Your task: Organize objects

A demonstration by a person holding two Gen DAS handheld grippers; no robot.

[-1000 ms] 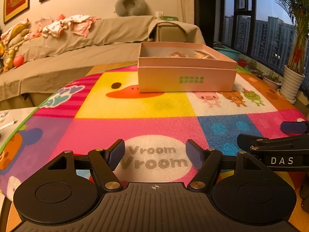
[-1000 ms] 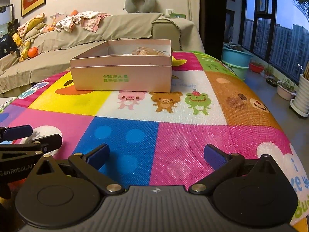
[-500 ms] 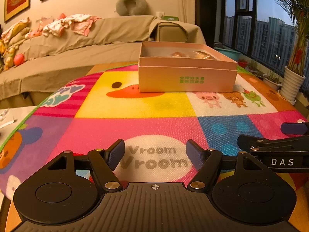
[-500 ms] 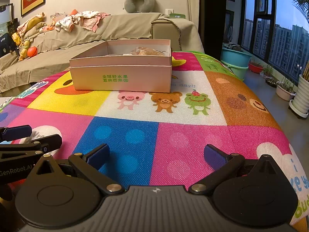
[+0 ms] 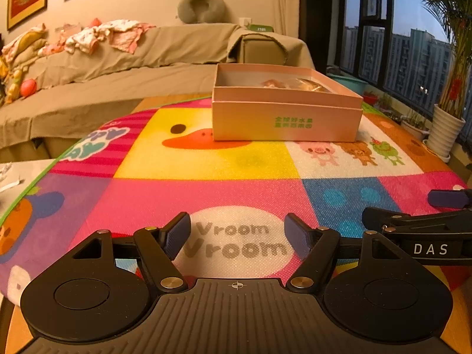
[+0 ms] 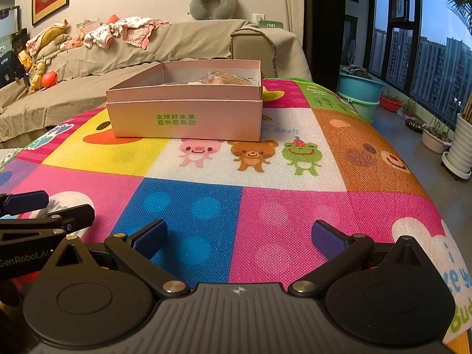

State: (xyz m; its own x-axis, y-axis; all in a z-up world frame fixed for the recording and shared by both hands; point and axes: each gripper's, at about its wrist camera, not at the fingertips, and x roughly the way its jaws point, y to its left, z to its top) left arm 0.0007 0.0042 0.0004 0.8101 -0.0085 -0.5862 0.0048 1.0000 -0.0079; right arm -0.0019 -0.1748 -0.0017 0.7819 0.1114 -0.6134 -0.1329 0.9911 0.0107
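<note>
An open pink cardboard box [image 5: 284, 121] with green print stands at the far side of a colourful cartoon play mat [image 5: 206, 159]. It also shows in the right wrist view [image 6: 185, 119]. Clear-wrapped snacks [image 6: 224, 78] lie inside it; they also show in the left wrist view [image 5: 295, 84]. My left gripper [image 5: 237, 233] is open and empty, low over the mat's near edge above the "Vroom Vroom" patch. My right gripper [image 6: 239, 237] is open wider and empty, beside the left one, well short of the box.
A cloth-covered sofa [image 5: 118, 67] with clothes and toys runs behind the mat. A grey neck pillow [image 6: 212, 3] sits on its back. Teal basins [image 6: 358, 88] and potted plants [image 6: 433, 135] stand by the windows on the right. The mat's right edge drops to the floor.
Both grippers have stayed almost still and open. The right wrist view has risen slightly, showing a little more of the box's inside.
</note>
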